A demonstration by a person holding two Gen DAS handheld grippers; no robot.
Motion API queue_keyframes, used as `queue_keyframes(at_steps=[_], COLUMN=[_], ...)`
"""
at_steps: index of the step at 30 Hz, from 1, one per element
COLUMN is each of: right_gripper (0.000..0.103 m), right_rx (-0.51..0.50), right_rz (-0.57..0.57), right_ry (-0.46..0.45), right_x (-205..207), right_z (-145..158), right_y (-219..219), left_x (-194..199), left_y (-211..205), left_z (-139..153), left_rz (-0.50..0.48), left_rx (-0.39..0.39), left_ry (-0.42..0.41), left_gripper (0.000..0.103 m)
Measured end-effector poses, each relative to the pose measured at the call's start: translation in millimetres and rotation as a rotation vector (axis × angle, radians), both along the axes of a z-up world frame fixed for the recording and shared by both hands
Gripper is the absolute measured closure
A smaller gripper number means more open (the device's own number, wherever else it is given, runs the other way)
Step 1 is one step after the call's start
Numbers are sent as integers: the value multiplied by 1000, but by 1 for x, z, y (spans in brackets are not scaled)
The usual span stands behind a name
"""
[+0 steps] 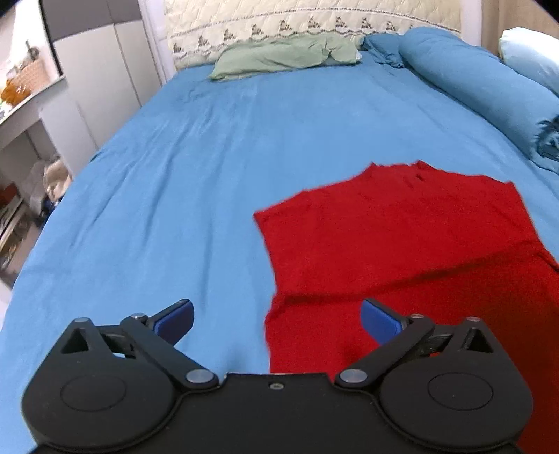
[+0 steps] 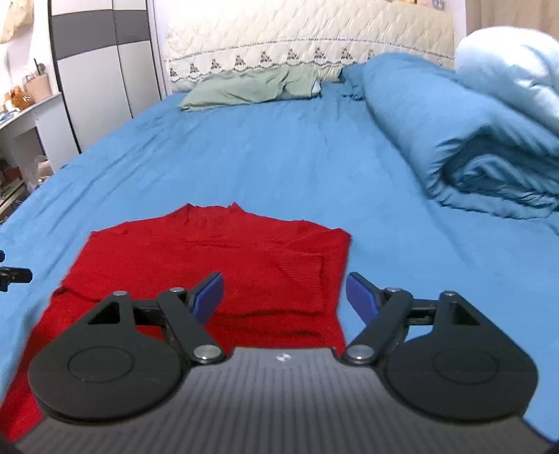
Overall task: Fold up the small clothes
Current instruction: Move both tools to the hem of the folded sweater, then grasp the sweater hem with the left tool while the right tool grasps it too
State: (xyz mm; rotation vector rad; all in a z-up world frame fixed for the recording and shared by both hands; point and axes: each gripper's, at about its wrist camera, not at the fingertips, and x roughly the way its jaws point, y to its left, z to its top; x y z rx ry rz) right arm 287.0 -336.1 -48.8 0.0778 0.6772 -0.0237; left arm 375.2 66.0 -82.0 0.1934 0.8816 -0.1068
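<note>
A red knit sweater (image 1: 401, 251) lies flat on the blue bedsheet (image 1: 209, 157), collar toward the headboard, sleeves folded in over the body. It also shows in the right wrist view (image 2: 209, 258). My left gripper (image 1: 277, 314) is open and empty, hovering over the sweater's lower left edge. My right gripper (image 2: 284, 293) is open and empty, above the sweater's lower right edge. A folded sleeve cuff (image 2: 300, 276) lies just ahead of the right gripper. The tip of the left gripper shows at the left edge of the right wrist view (image 2: 14, 274).
A green pillow (image 1: 279, 57) lies at the headboard (image 1: 314, 21). A rolled blue duvet (image 2: 454, 139) runs along the bed's right side. A wardrobe (image 2: 101, 70) and a cluttered desk (image 1: 21, 104) stand left of the bed.
</note>
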Motion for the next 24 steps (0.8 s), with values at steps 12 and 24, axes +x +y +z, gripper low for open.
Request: queue_keyframes(at_steps=[12, 24], right_gripper=[5, 26], right_rx=[33, 61], right_rz=[-24, -97], right_ry=[303, 506], right_x=[-143, -195], right_z=[-20, -83], right_y=[20, 29], left_x=[-138, -179], left_y=[51, 46], left_z=[-39, -87], left_rz=[108, 105], left_rx=[-220, -186], left_ry=[344, 402], left_gripper=[18, 39])
